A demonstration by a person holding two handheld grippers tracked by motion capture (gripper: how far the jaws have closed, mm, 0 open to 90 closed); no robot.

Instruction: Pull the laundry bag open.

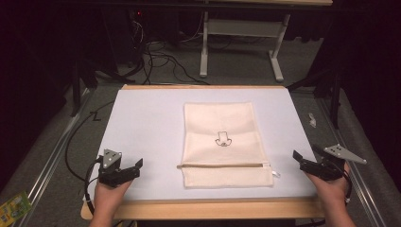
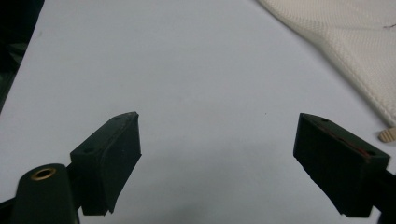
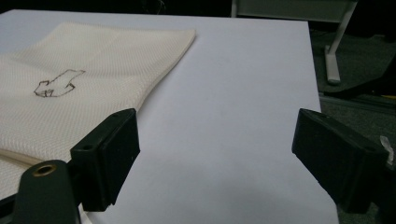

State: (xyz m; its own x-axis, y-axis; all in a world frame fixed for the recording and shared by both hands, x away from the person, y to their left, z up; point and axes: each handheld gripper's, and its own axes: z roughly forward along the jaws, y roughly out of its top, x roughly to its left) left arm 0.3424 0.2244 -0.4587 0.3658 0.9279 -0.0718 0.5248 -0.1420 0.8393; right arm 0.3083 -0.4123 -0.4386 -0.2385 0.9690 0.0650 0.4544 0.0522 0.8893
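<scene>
A cream fabric pouch point(image 1: 224, 142) lies flat in the middle of the white table top point(image 1: 142, 123), with a small black drawing point(image 1: 222, 139) on it and a zipper point(image 1: 222, 165) running across near its front end. The zipper's pull point(image 1: 275, 174) sits at the right end. My left gripper point(image 1: 137, 166) rests near the table's front left, open, with bare table between its jaws. My right gripper point(image 1: 306, 156) hovers at the front right edge, also open and empty. The pouch point(image 2: 350, 51) shows at the upper right in the left gripper view. In the right gripper view the pouch point(image 3: 84, 88) lies to the left.
A wooden strip point(image 1: 213, 208) edges the table's front. Beyond the far edge stand a white table frame point(image 1: 241, 38) and loose cables point(image 1: 156, 56) on grey carpet. A small wrapper point(image 1: 312, 118) lies on the floor at right, a green packet point(image 1: 12, 205) at bottom left.
</scene>
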